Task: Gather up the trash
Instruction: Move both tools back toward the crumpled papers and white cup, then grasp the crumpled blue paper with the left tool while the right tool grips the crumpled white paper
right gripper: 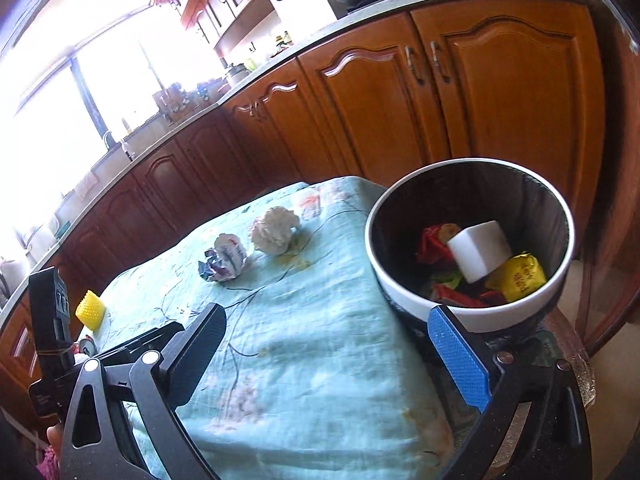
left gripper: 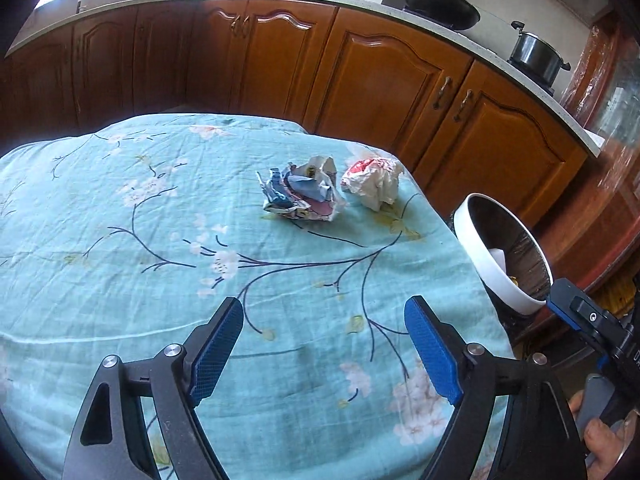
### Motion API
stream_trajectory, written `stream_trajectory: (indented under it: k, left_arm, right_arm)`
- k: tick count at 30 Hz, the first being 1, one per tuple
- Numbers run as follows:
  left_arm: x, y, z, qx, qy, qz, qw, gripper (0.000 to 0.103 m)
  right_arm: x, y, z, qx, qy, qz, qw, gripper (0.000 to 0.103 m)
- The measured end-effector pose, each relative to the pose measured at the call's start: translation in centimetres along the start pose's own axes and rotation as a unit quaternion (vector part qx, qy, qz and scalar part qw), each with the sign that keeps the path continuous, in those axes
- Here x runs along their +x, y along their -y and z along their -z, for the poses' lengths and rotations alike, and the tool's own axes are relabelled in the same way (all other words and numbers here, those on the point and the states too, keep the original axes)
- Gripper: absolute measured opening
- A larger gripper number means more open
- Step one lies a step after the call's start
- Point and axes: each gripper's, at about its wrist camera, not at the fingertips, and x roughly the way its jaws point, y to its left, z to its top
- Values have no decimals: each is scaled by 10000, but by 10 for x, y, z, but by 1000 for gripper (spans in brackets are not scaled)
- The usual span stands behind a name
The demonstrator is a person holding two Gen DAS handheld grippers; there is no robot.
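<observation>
Two crumpled pieces of trash lie on the teal flowered tablecloth point(left gripper: 120, 240): a blue-and-white paper wad point(left gripper: 300, 194) point(right gripper: 226, 262) and a white-and-red wrapper ball point(left gripper: 374, 178) point(right gripper: 275, 230) just right of it. My left gripper point(left gripper: 324, 344) is open and empty, hovering over the cloth well short of them. A white-rimmed bin point(right gripper: 420, 304) point(left gripper: 486, 268) stands off the table's right edge, holding a white block point(right gripper: 480, 250), a yellow packet point(right gripper: 518, 278) and red scraps. My right gripper point(right gripper: 336, 356) is open and empty, near the bin's rim.
A yellow bumpy object point(right gripper: 91, 309) sits at the table's left edge, seen in the right wrist view. Wooden kitchen cabinets point(left gripper: 360, 76) run behind the table, with a wok point(left gripper: 440, 4) and a pot point(left gripper: 536, 54) on the counter.
</observation>
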Motion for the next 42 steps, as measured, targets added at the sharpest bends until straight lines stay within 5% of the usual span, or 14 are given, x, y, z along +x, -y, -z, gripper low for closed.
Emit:
stream_trajectory:
  k: [15,29,38,42]
  left_arm:
    - [18,-37,-22,-211,-56,-261,9994,83]
    - [71,-40,-64,-165,-135,-115,9997,82]
    - [111,-33,-81,60,-278,-100,9995,77]
    - [127,-31,-81,104,-473,-19,9988,53]
  right_arm:
    - [47,-39,-14,-301,-334,-248,9987,102]
    - [111,-47,-46,-370,-617,-393,9966,99]
    - [158,-42,-65,-46,-837,-508,9952,81]
    - [173,-39,-65,71,-987,-531,9937,42]
